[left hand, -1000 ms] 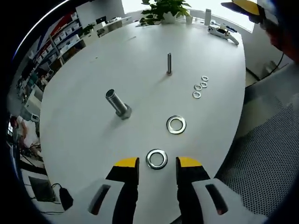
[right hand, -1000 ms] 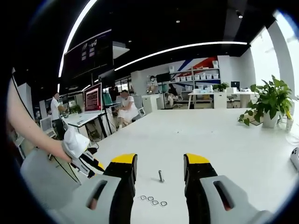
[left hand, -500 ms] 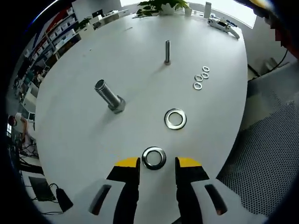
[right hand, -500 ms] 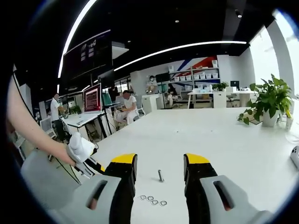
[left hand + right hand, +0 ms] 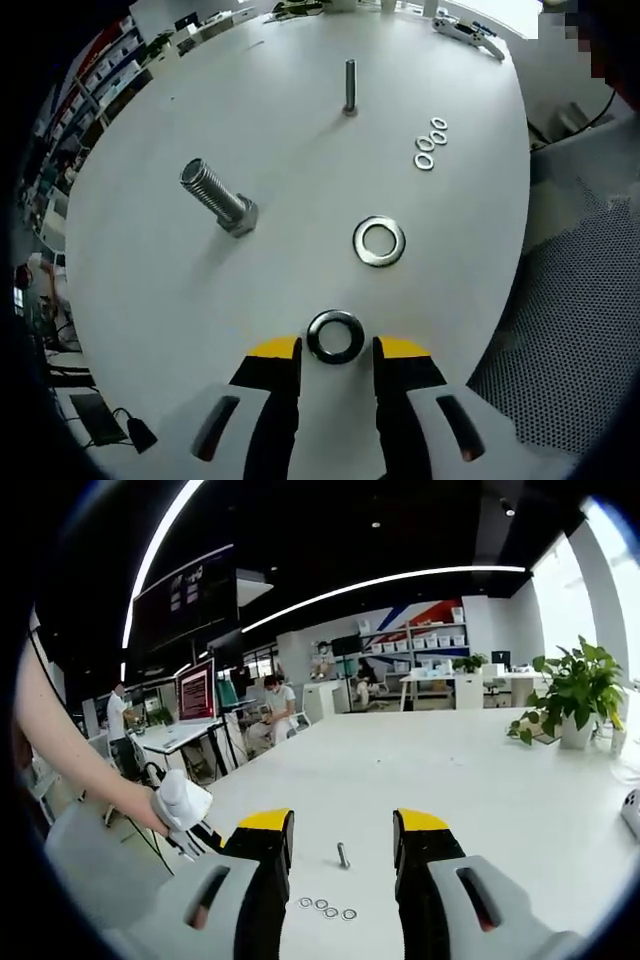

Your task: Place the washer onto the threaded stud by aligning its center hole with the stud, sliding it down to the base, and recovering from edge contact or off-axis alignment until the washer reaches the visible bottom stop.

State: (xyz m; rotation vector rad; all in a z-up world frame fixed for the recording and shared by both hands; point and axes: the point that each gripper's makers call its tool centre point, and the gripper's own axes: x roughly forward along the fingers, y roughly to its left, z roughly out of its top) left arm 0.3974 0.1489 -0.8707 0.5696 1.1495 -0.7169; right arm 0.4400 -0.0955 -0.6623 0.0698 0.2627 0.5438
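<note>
- Between the left tool's (image 5: 336,350) yellow tips lies a large washer (image 5: 335,336), flat on the white bench (image 5: 150,280); jaws parted about a washer's width, one on each side, gripping nothing yet.
- Second large washer (image 5: 379,241) lies flat further out, well apart from the first.
- Thick threaded stud (image 5: 218,197), a big bolt standing on its hex head, sits off to the left of both washers; nothing on it yet.
- Thin stud (image 5: 350,87) stands upright far across the bench, with four small washers (image 5: 431,143) in a row to its right. Same thin stud (image 5: 343,856) and small washers (image 5: 327,911) show between the right tool's jaws.
- Right tool (image 5: 340,845): jaws set wide, empty, hanging over the bench.
- Left side of the right gripper view: a person's arm and hand (image 5: 150,815) gripping the other tool's handle.
- My read: step in hand is the pick-up of the near washer; task barely begun.
- Risks:
  - Washer is flat and thin, so the tips may skate over it or squirt it sideways on closing, since there's little edge to bite.
  - If gripped tilted, the hole comes in off-axis and the rim catches on the threads.
  - A nudge to the stud could tip it; can't tell whether it's fixed.
- Containers: none seen; all parts lie loose on the bench. A potted plant (image 5: 575,700) stands at the far edge.
</note>
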